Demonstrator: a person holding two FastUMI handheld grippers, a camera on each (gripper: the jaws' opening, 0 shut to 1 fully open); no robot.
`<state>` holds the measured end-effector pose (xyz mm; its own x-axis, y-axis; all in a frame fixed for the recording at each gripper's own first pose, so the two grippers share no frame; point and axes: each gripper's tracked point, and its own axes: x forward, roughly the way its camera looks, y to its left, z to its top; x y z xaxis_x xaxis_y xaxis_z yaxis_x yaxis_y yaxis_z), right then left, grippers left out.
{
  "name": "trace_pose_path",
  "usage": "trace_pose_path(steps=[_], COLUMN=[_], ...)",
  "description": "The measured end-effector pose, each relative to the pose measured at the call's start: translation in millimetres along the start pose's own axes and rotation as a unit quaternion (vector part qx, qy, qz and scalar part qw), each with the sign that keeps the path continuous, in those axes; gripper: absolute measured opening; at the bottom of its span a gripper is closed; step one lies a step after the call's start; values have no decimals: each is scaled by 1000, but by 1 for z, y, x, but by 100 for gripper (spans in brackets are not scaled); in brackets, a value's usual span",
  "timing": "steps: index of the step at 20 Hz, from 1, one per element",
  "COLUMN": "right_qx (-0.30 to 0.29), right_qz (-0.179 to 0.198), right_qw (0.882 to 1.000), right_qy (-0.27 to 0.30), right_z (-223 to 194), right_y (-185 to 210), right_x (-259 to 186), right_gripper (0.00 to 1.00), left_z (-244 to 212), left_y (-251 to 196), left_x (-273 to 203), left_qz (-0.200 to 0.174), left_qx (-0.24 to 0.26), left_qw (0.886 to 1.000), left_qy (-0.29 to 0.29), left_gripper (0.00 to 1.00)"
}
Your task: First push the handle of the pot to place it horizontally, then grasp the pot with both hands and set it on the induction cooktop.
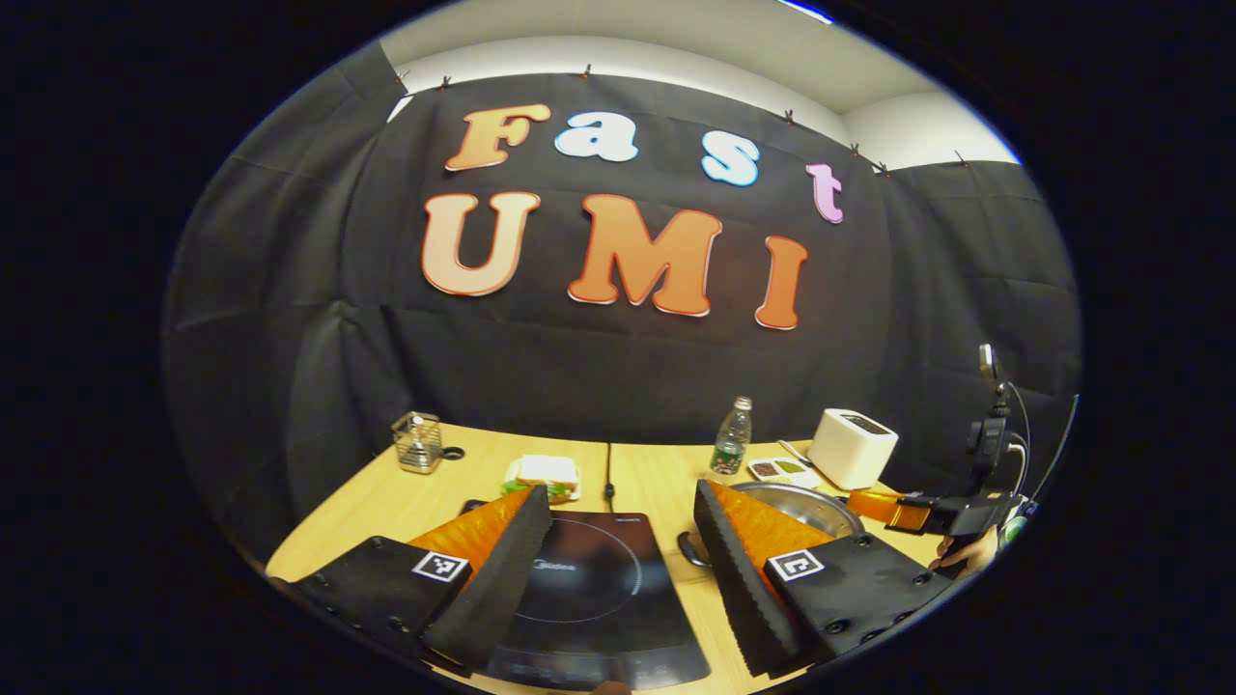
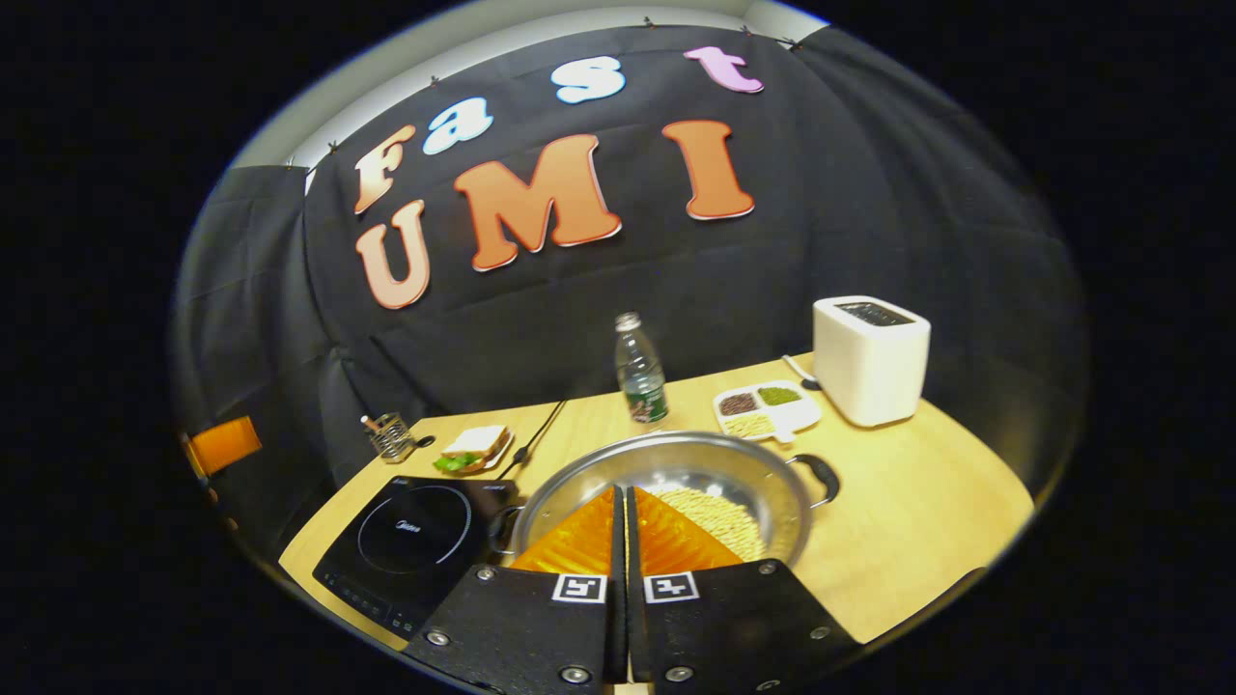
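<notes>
The left tongs (image 1: 618,569) hung wide open above the cooktop (image 1: 589,589), the pot (image 2: 666,492) just to their right on the tabletop (image 2: 927,502). The right tongs (image 2: 625,541), closed and empty, hovered over its near rim; they should nudge the handle (image 2: 819,475) gently sideways.

The left gripper (image 1: 623,541) hangs with its fingers spread wide above the black induction cooktop (image 1: 589,598) on the wooden table (image 1: 657,478). The steel pot (image 1: 806,507) sits just right of the cooktop. Farther right is the other gripper (image 1: 884,509), apparently closed, near the white toaster (image 1: 852,447).
</notes>
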<state>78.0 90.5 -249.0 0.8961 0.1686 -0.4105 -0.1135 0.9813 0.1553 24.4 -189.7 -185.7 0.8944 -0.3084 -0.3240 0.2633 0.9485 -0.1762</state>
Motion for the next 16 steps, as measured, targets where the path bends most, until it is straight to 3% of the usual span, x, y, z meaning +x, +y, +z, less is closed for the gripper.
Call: trace_pose_path(steps=[2,5,9,11,16], right_qx=[5,10,21,25,22], right_qz=[-17,-45,-63,-65,-72], right_qw=[1000,999,998,998,997], right_qy=[-9,-18,-7,0,31], right_z=[15,28,24,19,-7], right_y=[-30,-68,-103,-112,-127], right_x=[-2,0,8,19,49], right_gripper=[11,55,87,95,95], left_z=[-14,-36,-61,-77,-122], left_y=[-21,-49,-69,-77,-73], left_x=[18,46,78,94,132], left_qz=[-10,-27,-32,-35,-20], left_qx=[-1,-3,3,6,12], left_qw=[1000,999,997,995,987], left_qy=[15,43,75,95,161], left_gripper=[97,98,99,98,98])
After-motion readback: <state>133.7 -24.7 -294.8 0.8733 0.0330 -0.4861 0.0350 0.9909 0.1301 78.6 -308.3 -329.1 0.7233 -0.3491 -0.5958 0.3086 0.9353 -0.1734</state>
